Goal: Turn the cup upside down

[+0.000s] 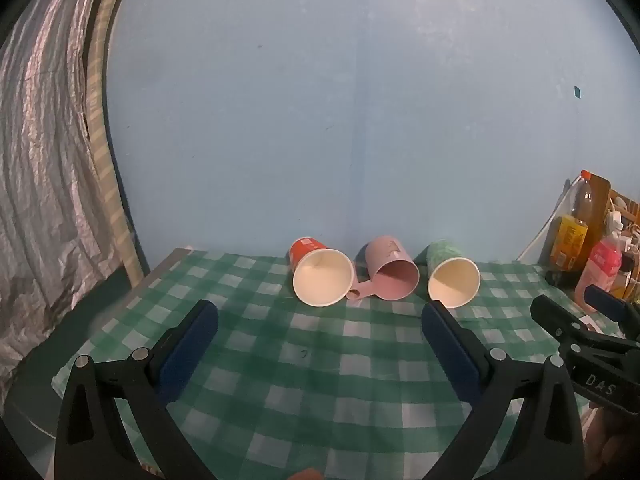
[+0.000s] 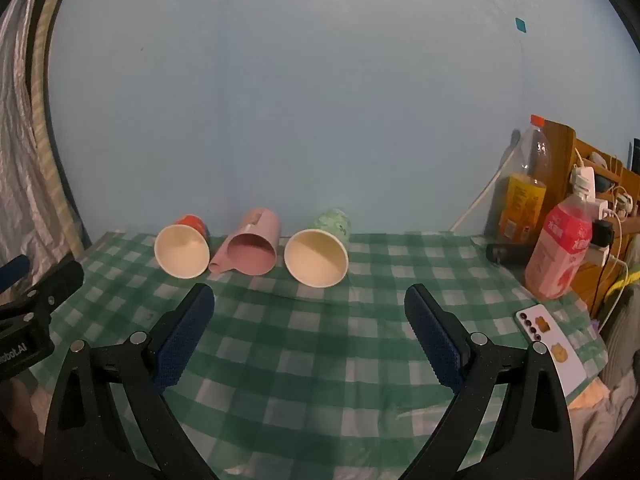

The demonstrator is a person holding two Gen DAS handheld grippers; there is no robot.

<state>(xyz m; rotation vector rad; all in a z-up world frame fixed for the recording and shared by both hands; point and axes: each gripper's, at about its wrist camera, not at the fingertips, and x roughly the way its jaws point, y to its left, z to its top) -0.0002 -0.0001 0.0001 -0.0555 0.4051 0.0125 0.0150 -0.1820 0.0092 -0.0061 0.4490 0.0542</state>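
Note:
Three cups lie on their sides in a row at the back of the green checked tablecloth [image 1: 320, 380], mouths facing me: a red paper cup [image 1: 320, 276] [image 2: 183, 250], a pink plastic cup with a handle [image 1: 390, 274] [image 2: 250, 248], and a green paper cup [image 1: 452, 276] [image 2: 318, 250]. My left gripper [image 1: 320, 316] is open and empty, short of the cups. My right gripper [image 2: 310, 300] is open and empty, short of the green cup. Each gripper shows at the edge of the other's view [image 1: 584, 332] [image 2: 36, 304].
A blue wall [image 1: 340, 120] stands just behind the cups. At the right are a tall orange-label bottle [image 2: 524, 192], a pink bottle [image 2: 560, 248], a white phone [image 2: 556, 348] and a wooden shelf with cables [image 2: 600, 184]. A grey curtain [image 1: 40, 200] hangs left.

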